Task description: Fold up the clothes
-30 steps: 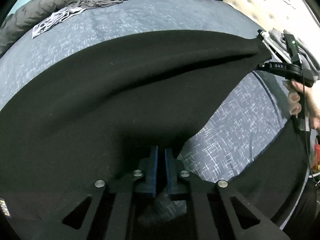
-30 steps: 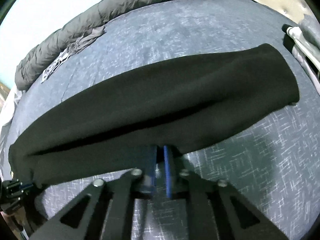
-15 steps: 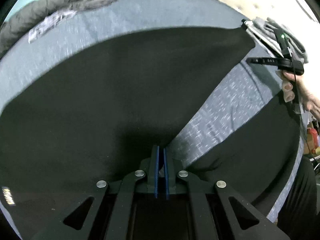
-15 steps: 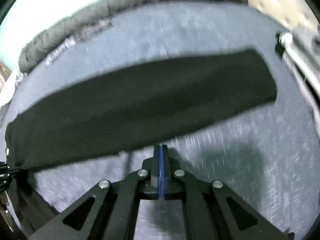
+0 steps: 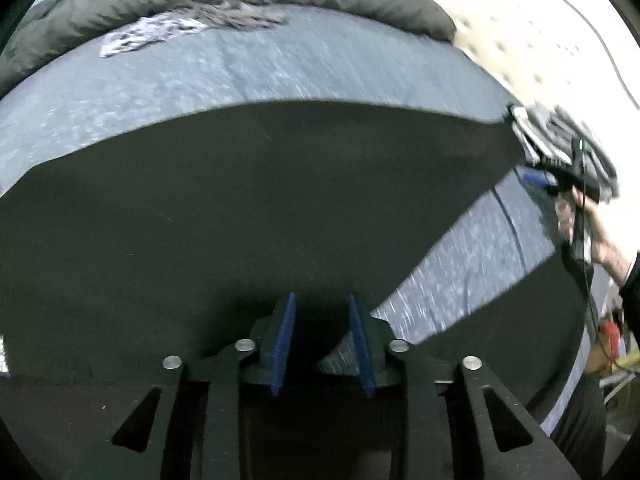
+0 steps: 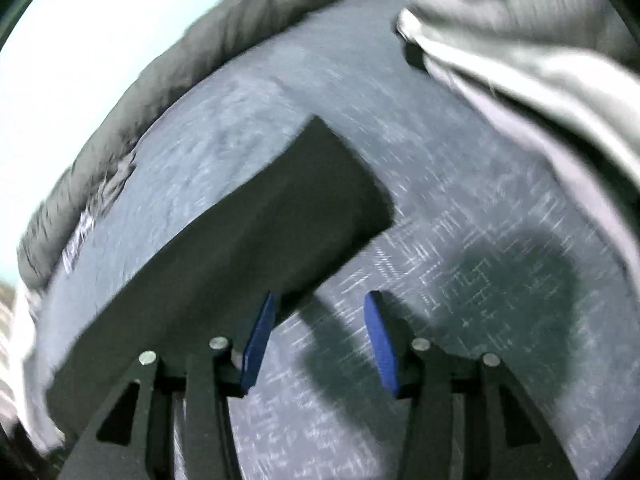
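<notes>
Black garment (image 6: 224, 256) flat, left of parted right gripper (image 6: 320, 340).

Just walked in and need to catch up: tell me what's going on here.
A person with a gripper in each hand is folding a black garment on a grey-blue bed. Both grippers have just been opening. The left gripper hangs open over the cloth's edge; the right gripper is open with only bedding between its fingers. The garment lies flat, folded over.

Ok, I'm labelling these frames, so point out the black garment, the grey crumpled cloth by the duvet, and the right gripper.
black garment (image 5: 248, 208): left wrist view, flat middle.
grey crumpled cloth (image 5: 188, 26): left wrist view, its centre.
right gripper (image 6: 320, 340): right wrist view, gap between open fingertips.
</notes>
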`<state>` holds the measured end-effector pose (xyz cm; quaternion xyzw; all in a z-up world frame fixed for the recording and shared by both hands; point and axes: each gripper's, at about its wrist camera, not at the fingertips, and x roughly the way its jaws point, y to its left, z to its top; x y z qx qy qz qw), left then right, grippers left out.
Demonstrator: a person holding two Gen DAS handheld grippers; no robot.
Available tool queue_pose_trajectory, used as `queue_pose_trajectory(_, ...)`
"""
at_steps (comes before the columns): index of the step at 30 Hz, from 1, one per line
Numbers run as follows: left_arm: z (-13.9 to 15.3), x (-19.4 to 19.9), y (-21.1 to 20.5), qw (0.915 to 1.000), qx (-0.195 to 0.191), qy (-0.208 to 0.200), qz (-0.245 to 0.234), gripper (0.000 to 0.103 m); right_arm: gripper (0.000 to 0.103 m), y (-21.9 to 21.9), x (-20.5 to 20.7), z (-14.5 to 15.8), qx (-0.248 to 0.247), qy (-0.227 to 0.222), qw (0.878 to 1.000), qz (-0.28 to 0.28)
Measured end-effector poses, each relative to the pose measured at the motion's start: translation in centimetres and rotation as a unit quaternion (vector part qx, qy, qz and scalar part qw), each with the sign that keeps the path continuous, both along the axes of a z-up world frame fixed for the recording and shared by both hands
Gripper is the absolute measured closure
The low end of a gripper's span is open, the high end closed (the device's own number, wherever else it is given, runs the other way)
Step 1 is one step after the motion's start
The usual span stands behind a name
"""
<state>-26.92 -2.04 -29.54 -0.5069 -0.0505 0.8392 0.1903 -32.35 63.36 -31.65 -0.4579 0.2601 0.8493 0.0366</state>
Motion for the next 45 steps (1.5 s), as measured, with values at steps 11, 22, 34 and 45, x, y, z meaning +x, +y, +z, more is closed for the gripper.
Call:
queue_pose_trajectory(11, -1.3, -0.3, -3.8, 0.9972, 0.02, -0.012, 0.072, 0.068, 0.1, 1.4, -1.9, 1.4, 0.055, 0.032, 0.998, -0.013)
queue_pose_trajectory(22, 0.6, 1.7, -6.6, 0.9943, 0.042, 0.007, 0.097, 0.061, 0.074, -0.2, -1.9, 2.5, 0.214, 0.0, 0.977, 0.004)
queue_pose_trajectory(34, 3.4, 9.1, -17.0, 0.979, 0.035, -0.005, 0.201, 0.052, 0.066, -6.3, 5.9, 5.4, 0.111, 0.049, 0.984, 0.134)
queue_pose_trajectory(45, 3.0, 17.5, -26.4, 0.959, -0.005, -0.045, 0.28, 0.047, 0.054, -1.2, 17.3, 6.1, 0.108, 0.028, 0.984, 0.136)
